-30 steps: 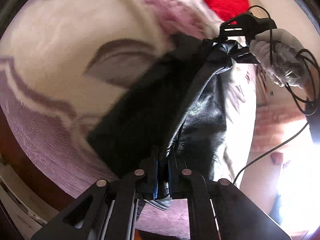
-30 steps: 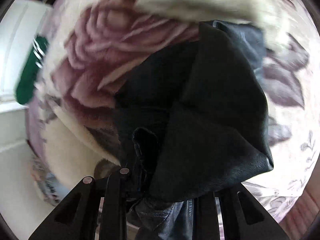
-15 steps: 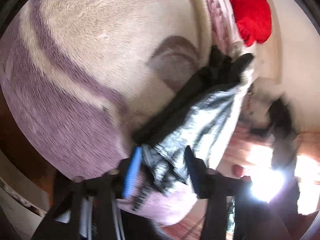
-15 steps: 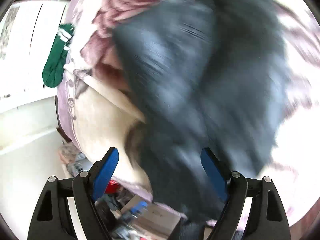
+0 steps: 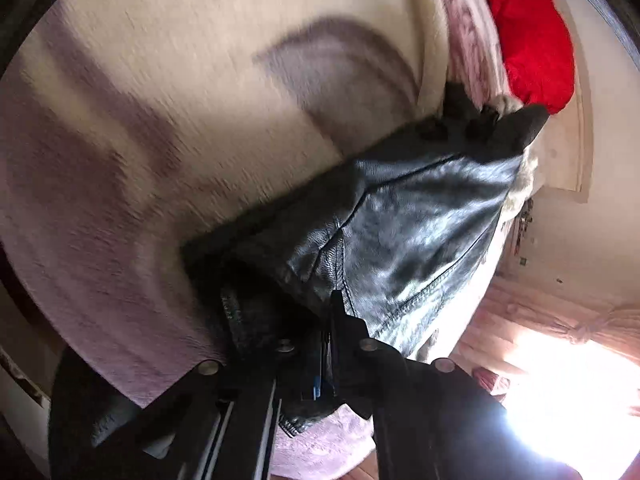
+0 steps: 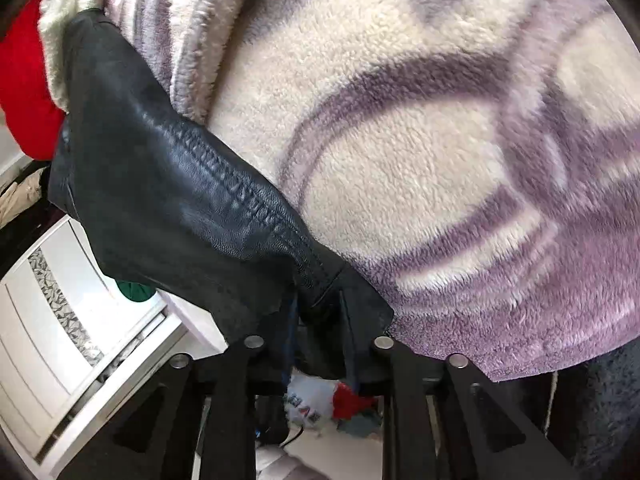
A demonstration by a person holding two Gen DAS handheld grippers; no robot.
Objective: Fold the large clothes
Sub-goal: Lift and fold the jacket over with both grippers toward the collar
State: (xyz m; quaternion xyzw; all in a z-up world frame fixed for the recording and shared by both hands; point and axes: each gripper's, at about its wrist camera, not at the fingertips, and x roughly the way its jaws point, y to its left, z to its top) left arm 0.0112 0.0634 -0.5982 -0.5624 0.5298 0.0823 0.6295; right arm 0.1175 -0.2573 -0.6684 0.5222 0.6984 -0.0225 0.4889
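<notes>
While the black leather jacket (image 5: pixel 400 216) lies stretched over the fleece blanket (image 5: pixel 160 120), both grippers grip it at the near end. Left wrist view: jacket runs from betw. the fingers up and away to the right, shiny panel w/ stitched seams facing up, darker lining folded under on the left side. Left gripper (image 5: pixel 320 344) is clenched on a bunched edge of the leather; fingers nearly together w/ material pinched betw. them, and a bit of blue pad shows in the gap. Far tip of the jacket ends just beside a red cushion (image 5: pixel 532 36), beyond the fingers to the upper right.

Right wrist view: jacket (image 6: pixel 168 184) runs from the fingers diagonally up-left, a ribbed stitched seam along its upper edge. Right gripper (image 6: pixel 320 332) is closed on the leather too, a fold caught betw. the fingers and hanging a little below them. Blanket (image 6: pixel 440 140), cream w/ purple swirls, fills everything ahead and right of the fingers, touching the jacket's edge. Left of the fingers, below the jacket: white panelled furniture (image 6: pixel 60 340) and something green (image 6: pixel 134 290), too hidden to ID. Red cushion (image 6: pixel 24 100) sits at the far left.
</notes>
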